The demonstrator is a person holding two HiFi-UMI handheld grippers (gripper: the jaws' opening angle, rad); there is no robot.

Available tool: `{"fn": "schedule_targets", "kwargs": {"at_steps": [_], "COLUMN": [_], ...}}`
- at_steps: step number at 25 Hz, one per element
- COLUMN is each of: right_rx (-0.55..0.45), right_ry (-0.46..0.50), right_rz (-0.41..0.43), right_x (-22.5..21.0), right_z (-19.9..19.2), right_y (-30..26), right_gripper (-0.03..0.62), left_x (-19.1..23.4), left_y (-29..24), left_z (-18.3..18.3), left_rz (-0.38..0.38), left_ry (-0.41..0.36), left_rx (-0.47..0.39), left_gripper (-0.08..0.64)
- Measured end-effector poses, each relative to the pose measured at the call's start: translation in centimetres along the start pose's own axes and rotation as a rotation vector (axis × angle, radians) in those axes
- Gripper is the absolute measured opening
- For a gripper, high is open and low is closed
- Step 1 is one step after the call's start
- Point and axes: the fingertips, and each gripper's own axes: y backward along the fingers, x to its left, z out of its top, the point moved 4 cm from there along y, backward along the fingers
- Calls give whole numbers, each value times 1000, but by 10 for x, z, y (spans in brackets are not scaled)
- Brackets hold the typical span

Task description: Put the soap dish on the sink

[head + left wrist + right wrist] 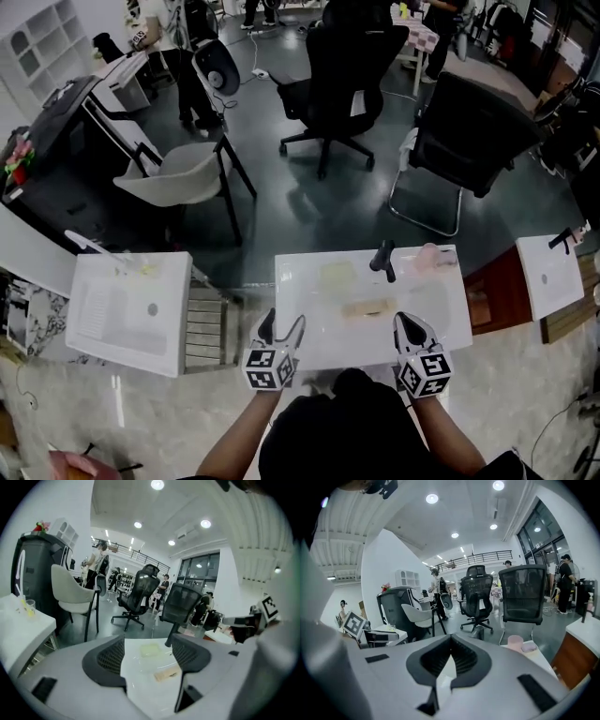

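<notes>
Left claw (283, 324): spread, nothing between the jaws, held over the near edge of the white sink (309, 281). Right claw (406, 322): pressed together, empty. Tan soap dish (367, 307) lies flat in the sink, at 2 o'clock from the left claw and 10 o'clock from the right, touching neither. Black faucet (382, 260) stands at 12 o'clock from the dish.

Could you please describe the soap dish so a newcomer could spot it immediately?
Take the middle white sink, the one with the black faucet. The soap dish lies on it: a tan oblong slab, unlike the pale yellow square beyond it.
</notes>
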Motion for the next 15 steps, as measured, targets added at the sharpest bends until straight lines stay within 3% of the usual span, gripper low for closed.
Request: {"fn": "schedule_targets", "kwargs": {"at_steps": [6,10,15], "right_rx": [-40,-42,-62], "right_ry": [74,99,104], "right_rz": [50,87,117], "right_x": [55,86,112], "right_z": [12,13,23], "right_y": [11,8,6], "right_gripper": [-2,-2,-2], "left_x": [-15,-18,-16], "left_y": [90,130,163], "left_z": [36,45,43], "left_rz": [-6,-18,-16], "left_ry": [17,9,14], "left_rx": [-199,-271,-317], "left_gripper": [297,258,52]}}
